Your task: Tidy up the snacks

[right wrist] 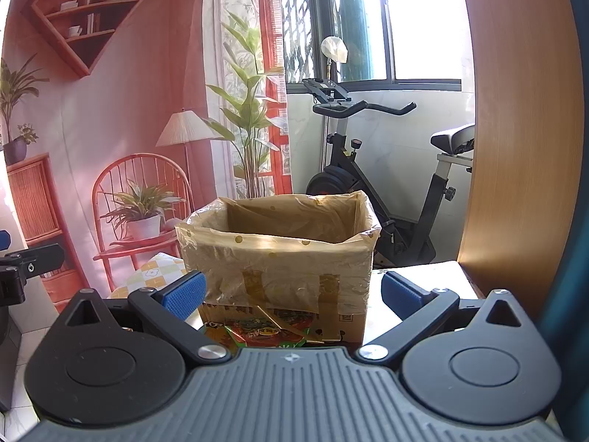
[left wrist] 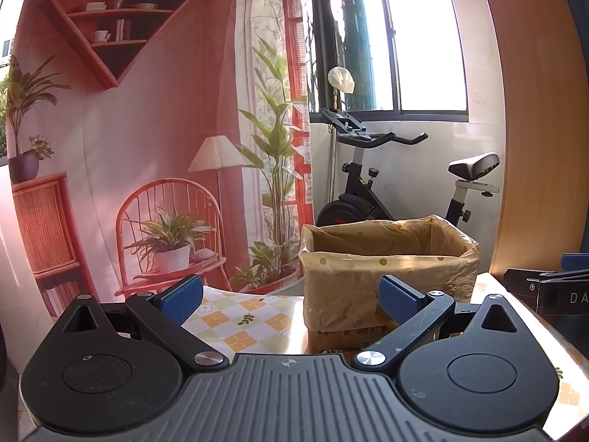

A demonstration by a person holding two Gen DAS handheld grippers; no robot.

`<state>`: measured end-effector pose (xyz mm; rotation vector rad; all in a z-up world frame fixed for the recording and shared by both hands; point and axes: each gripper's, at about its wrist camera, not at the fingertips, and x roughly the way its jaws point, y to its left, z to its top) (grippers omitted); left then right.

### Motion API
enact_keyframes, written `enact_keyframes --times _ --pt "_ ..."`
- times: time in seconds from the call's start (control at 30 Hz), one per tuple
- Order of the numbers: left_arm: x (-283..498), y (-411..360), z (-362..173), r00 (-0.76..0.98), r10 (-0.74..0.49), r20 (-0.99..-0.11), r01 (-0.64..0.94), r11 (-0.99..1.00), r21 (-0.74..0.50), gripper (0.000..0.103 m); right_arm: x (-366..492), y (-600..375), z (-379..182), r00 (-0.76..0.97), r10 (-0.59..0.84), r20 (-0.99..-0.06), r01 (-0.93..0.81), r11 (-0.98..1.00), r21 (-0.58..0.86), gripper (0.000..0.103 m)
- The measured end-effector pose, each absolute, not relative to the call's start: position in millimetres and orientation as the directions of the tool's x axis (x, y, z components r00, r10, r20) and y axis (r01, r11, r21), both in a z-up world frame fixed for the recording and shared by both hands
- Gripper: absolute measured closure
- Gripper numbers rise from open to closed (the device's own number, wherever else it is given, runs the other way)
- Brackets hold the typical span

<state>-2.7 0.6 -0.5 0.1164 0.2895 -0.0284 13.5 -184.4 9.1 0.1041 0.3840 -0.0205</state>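
Both claws are held wide and nothing is gripped. The left gripper [left wrist: 291, 300] is poised over the checked tablecloth [left wrist: 250, 316], and the cardboard box [left wrist: 383, 280], lined with a yellowish dotted bag, is seen just ahead to its right. From the right wrist, the right gripper [right wrist: 292, 296] is lined up squarely on the same box [right wrist: 279, 258], whose top stands open. A green and red snack packet [right wrist: 257, 335] is glimpsed lying at the box's near foot, between the blue pads [right wrist: 184, 298]. An exercise bike [right wrist: 383, 184] is parked far behind.
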Motion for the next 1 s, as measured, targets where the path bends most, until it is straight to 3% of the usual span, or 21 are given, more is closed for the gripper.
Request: enact_keyframes --times 1.0 --pt "-1.8 0.4 -2.1 0.954 -0.035 -0.296 0.071 0.991 0.111 0.001 15.0 -186.5 6.0 0.927 0.006 -0.375 0.036 0.994 0.105 0.000"
